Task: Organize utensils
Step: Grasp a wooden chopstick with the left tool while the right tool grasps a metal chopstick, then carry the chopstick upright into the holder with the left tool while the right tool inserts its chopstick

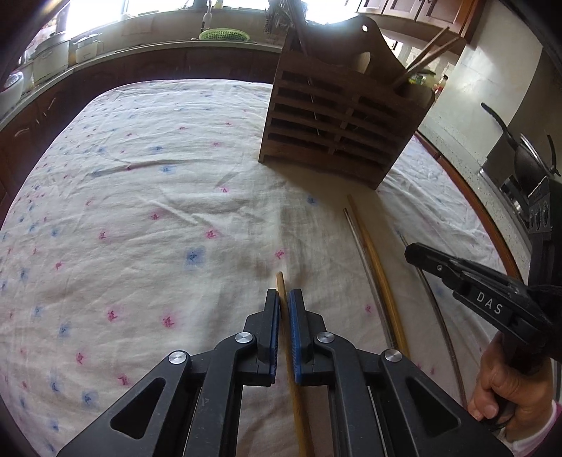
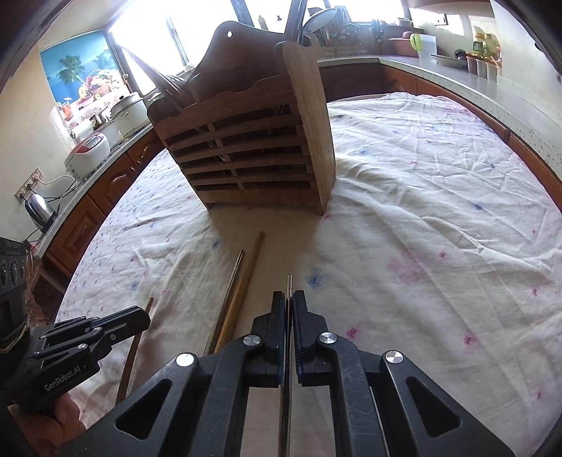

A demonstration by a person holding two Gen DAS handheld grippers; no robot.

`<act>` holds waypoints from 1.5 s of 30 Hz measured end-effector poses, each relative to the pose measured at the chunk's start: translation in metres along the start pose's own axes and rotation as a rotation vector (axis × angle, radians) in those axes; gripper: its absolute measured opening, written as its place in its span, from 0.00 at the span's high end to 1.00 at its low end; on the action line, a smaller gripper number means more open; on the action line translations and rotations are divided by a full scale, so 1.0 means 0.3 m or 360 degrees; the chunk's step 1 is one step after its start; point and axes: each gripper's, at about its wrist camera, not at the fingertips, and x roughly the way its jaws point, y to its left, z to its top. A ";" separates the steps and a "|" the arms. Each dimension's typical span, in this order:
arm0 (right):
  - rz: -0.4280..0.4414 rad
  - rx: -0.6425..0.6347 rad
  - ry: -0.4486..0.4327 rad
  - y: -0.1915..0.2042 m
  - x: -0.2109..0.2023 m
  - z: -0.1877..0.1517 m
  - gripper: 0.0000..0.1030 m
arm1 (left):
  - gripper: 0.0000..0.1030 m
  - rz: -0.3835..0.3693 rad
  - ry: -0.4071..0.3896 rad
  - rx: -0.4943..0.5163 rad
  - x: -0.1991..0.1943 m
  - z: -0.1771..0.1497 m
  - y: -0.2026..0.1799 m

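Note:
My left gripper (image 1: 283, 295) is shut on a wooden chopstick (image 1: 280, 281), whose tip pokes out past the blue pads just above the flowered tablecloth (image 1: 158, 182). My right gripper (image 2: 288, 297) is shut on a thin metal chopstick (image 2: 289, 283). In the left wrist view the right gripper (image 1: 412, 253) comes in from the right. The left gripper (image 2: 142, 316) shows at the lower left of the right wrist view. Between them, a metal chopstick (image 2: 230, 291) and a wooden one (image 2: 247, 274) lie side by side on the cloth. The slatted wooden utensil holder (image 2: 253, 151) stands upright beyond them, with utensils in it.
Kitchen counters ring the table. A dark pan on a stove (image 1: 527, 165) is at the right, with a rice cooker (image 2: 87, 154) and a kettle (image 2: 38, 207) on the left counter. A green basket (image 1: 224, 34) sits by the sink. A hand (image 1: 509, 390) grips the right gripper's handle.

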 end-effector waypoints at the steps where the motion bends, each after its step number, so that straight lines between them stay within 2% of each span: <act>1: -0.0004 -0.0014 0.0016 0.006 0.004 0.000 0.96 | 0.94 0.0006 -0.0006 0.0009 -0.004 -0.002 -0.003; 6: -0.0028 -0.0069 0.0091 0.033 0.030 0.006 0.93 | 0.92 0.0042 0.0065 0.0051 -0.009 0.019 -0.026; 12: -0.0054 -0.0177 0.0121 0.058 0.048 0.008 0.89 | 0.93 0.0095 0.0030 0.0129 -0.006 0.012 -0.054; 15: -0.0121 -0.0269 0.0097 0.088 0.052 -0.004 0.89 | 0.95 0.0108 0.0009 0.0153 -0.003 0.005 -0.063; 17: -0.0143 -0.0284 0.0092 0.097 0.051 -0.008 0.91 | 0.96 0.0095 0.0012 0.0143 -0.008 0.002 -0.058; 18: -0.0127 -0.0264 0.0097 0.092 0.047 -0.006 0.95 | 0.96 0.0071 0.0018 0.0122 -0.014 0.001 -0.049; 20: -0.0060 -0.0206 0.0096 0.079 0.027 -0.005 0.96 | 0.96 0.0023 -0.0004 0.0082 -0.045 -0.001 -0.033; 24: 0.0047 -0.0131 -0.0054 0.080 -0.112 -0.008 0.96 | 0.97 -0.0081 -0.0126 0.0015 -0.174 0.000 -0.005; 28: 0.0115 -0.0104 -0.0278 0.082 -0.308 0.005 0.96 | 0.97 -0.0165 -0.0303 -0.0003 -0.354 -0.004 0.015; 35: 0.0166 -0.0074 -0.0588 0.079 -0.580 0.049 0.96 | 0.97 -0.0242 -0.0558 0.0014 -0.621 -0.033 0.050; 40: 0.0163 -0.0071 -0.0722 0.082 -0.669 0.083 0.96 | 0.97 -0.0253 -0.0660 0.0034 -0.729 -0.074 0.069; 45: 0.0162 -0.0070 -0.0764 0.075 -0.686 0.119 0.96 | 0.97 -0.0250 -0.0720 0.0020 -0.758 -0.076 0.073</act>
